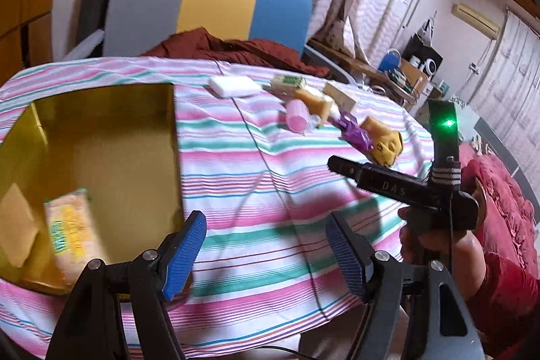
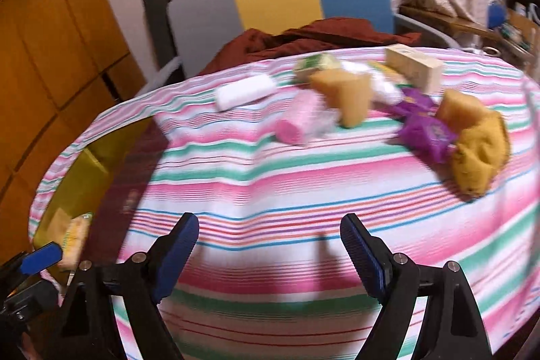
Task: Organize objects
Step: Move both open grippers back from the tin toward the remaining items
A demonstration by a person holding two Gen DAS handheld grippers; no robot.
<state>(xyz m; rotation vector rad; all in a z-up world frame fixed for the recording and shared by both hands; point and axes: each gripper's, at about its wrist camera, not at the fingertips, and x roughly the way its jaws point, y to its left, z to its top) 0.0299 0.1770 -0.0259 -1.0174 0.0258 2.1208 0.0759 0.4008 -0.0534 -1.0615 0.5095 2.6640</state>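
We see the gold box cut off at the left picture edge, its packet blurred. Motion blur smears the worktop's far-edge items, so the purple wrapper's print stays unreadable.

The only lettering clear enough to read is "DAS", in pale capitals on the black bar-shaped body of the right gripper, seen from the left wrist view. The green and yellow print on the pale plastic-wrapped packet inside the gold cardboard box is too blurred to make out.
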